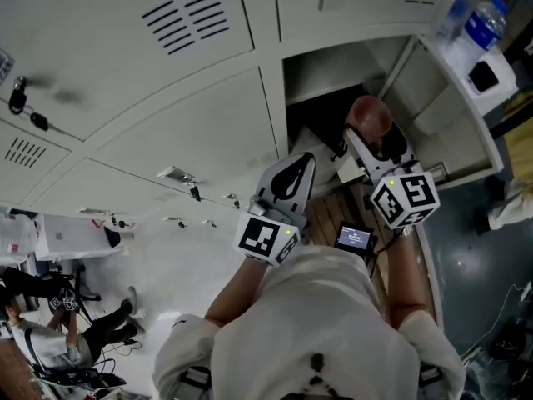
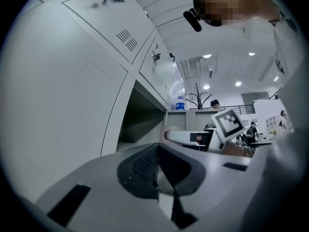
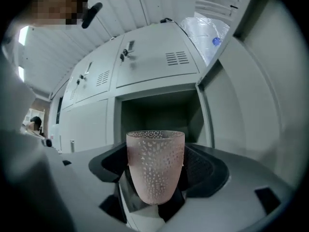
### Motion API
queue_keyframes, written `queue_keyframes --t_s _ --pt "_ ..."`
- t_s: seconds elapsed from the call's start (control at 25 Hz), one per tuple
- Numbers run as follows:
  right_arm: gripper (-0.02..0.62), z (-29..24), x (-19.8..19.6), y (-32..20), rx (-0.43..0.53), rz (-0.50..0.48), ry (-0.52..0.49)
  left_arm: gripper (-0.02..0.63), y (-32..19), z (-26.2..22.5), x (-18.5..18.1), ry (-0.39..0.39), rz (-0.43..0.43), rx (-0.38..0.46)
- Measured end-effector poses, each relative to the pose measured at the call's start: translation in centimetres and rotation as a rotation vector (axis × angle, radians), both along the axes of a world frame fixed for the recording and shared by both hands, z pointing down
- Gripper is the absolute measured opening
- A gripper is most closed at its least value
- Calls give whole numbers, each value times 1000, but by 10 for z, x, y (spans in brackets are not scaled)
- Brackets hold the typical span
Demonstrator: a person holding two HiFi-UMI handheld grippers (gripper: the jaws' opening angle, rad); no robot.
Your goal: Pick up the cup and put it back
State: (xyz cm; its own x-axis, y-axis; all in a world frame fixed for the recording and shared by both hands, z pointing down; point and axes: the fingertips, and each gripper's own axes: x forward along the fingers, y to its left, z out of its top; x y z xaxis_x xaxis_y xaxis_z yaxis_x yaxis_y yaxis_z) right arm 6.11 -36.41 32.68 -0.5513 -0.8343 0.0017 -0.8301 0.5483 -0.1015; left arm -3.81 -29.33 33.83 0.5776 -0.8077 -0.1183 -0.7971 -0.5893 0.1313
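Right tool (image 3: pixel 155 177): jaws closed on the cup (image 3: pixel 155 164), pads against its lower wall, rim up and level in the right gripper view. Cup is pale pink, dotted texture, and tapers toward the base, so the jaws grip the narrowest part. Risk 1: the taper gives the pads little to bear on; a jolt or any slackening could let the cup slide or rock in the grip. Cup hangs in the air in front of the open compartment (image 3: pixel 159 115), not yet inside it. Cannot tell from the head view how far short of the opening it is. Risk 2: the compartment interior is dark and its floor is not visible from here, so judging the height of the base over it is hard. Letting go early would drop the cup onto its small base, and I judge it would tip. Risk 3: the rim could clip the upper edge of the opening if carried in too high. The open door (image 3: pixel 241 105) stands just to the right, and a sideways drift would knock tool or cup against it. Left tool (image 2: pixel 158 169): jaws together, nothing between them, held just beside the right one in front of the closed lockers (image 1: pixel 191 132); it could crowd the reach. Bottle (image 1: pixel 483 23) on top of the lockers is well clear.
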Motion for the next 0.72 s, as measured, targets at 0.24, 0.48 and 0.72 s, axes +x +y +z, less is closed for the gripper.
queue_keyframes --t_s 0.24,0.48,0.72 --pt "368 -15 -12 -67 33 44 46 8 -17 -4 -4 7 54 8" --pt "368 -19 -25 -130 42 66 79 8 -28 -11 -3 1 108 32" --pt "368 -16 -33 -177 -1 70 65 8 -38 -9 -3 -9 141 33"
